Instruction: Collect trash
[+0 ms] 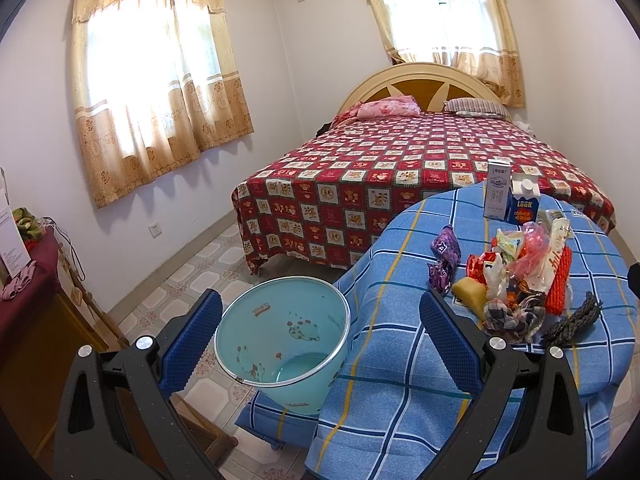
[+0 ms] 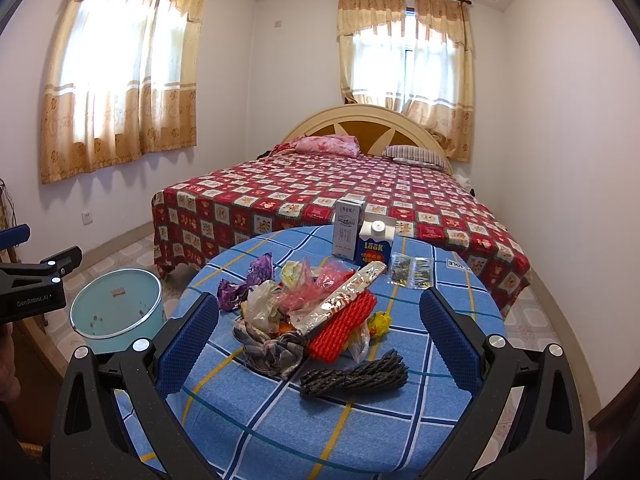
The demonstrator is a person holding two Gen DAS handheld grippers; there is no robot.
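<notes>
Both claws hang wide open with nothing between their pads. I have my left gripper (image 1: 320, 344) framing the teal bin (image 1: 282, 340), which sits on the floor just left of the table (image 1: 400, 360), mouth tipped toward me, presumably ready to take drops. My right gripper (image 2: 320, 344) hovers over the trash pile (image 2: 308, 312), dead ahead between its fingers. Nearest lies the dark rope bundle (image 2: 354, 376), long axis running left-right; the silver wrapper (image 2: 344, 300) angles away to the right.

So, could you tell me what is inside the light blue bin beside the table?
The light blue bin holds no trash on the visible walls and floor; the printed spots are decoration. Its near inner wall is hidden by the rim.
</notes>
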